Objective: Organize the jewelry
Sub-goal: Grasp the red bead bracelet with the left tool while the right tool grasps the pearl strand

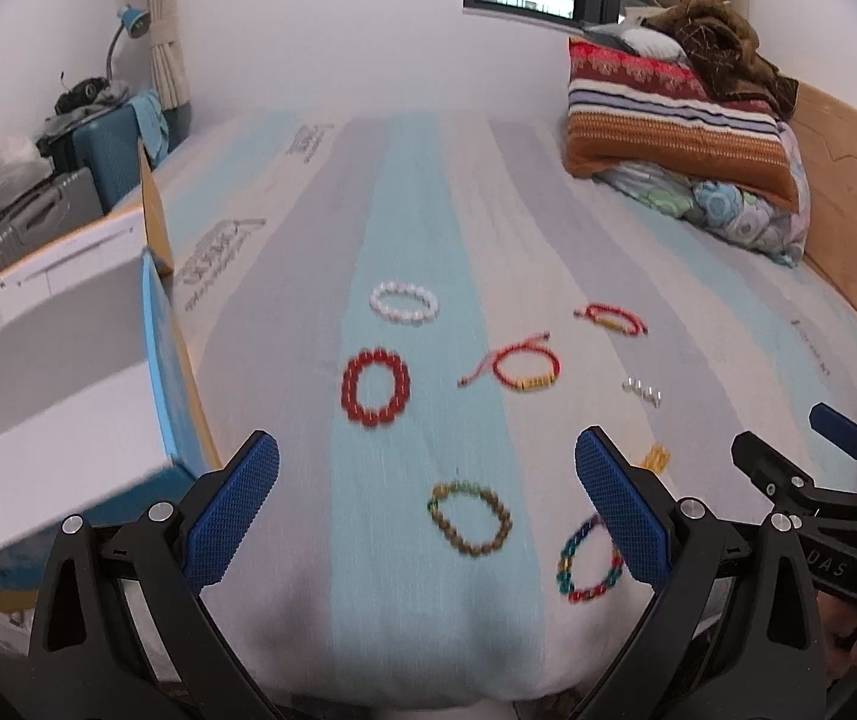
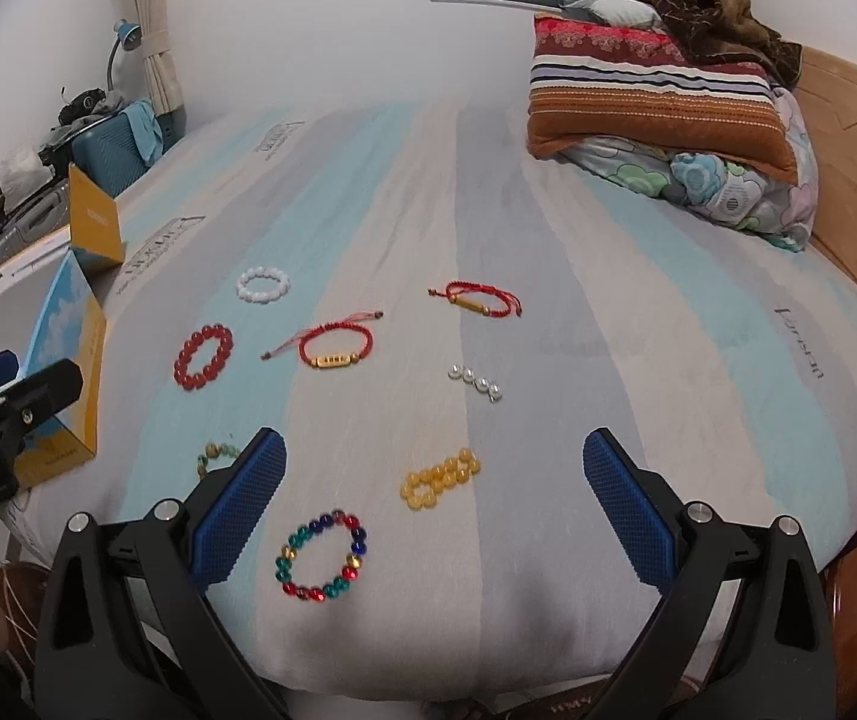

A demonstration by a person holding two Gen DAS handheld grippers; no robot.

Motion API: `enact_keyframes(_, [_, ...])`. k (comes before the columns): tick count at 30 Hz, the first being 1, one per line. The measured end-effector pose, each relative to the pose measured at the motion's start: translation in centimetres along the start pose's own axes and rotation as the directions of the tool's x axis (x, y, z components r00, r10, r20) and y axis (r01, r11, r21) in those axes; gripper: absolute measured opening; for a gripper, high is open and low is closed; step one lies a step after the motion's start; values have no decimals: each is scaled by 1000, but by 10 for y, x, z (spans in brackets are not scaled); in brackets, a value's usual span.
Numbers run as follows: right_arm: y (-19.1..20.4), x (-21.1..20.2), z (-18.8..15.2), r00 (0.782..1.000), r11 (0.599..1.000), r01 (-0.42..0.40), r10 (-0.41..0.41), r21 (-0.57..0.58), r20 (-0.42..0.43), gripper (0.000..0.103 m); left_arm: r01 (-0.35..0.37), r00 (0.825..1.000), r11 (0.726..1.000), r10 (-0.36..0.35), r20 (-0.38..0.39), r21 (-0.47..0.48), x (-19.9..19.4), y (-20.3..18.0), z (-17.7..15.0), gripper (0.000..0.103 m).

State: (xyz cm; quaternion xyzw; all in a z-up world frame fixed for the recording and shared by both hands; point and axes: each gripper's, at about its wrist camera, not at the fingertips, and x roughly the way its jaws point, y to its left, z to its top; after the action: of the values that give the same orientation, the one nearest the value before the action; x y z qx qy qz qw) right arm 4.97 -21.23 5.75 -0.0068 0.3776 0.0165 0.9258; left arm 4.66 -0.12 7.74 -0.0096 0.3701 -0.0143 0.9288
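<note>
Several bracelets lie spread on the striped bed. In the left wrist view I see a white bead bracelet (image 1: 404, 302), a red bead bracelet (image 1: 375, 387), a red cord bracelet with gold bar (image 1: 524, 367), a brown-green bead bracelet (image 1: 469, 518) and a multicolour bracelet (image 1: 587, 564). My left gripper (image 1: 426, 510) is open and empty above the brown-green bracelet. In the right wrist view my right gripper (image 2: 434, 507) is open and empty above the yellow bead bracelet (image 2: 439, 477) and the multicolour bracelet (image 2: 321, 557). Silver-white beads (image 2: 475, 383) and another red cord bracelet (image 2: 476, 299) lie farther back.
An open white box with blue and yellow sides (image 1: 68, 396) stands at the bed's left edge, and it shows in the right wrist view (image 2: 71, 384). Folded blankets and pillows (image 2: 668, 120) are piled at the far right by the wooden headboard (image 2: 854, 192). Suitcases (image 1: 104, 150) stand beyond the bed.
</note>
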Motion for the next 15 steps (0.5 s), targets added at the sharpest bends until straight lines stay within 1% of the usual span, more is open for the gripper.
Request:
enact_keyframes(3, [0,5,18,1000,1000,6,-6,-5,0,96,6,1000,1000,-6,-2,0,3,-1,15,97])
enact_keyframes(7, [-1,16,40,1000,1000,25,-25,-5,-4,96,27,999,1000,-27,-34,-5,19,-2,39,97])
enact_keyframes(11, [0,39,62,999,999,41,-42,-20,-33,96,2,998,1000,-1,-68,9,46,-4,56,97])
enact_keyframes(15, [-3,68,75,996,999,48,-50,-24,-78,95,-22,995,1000,24,-99,22,76,-1,62,97])
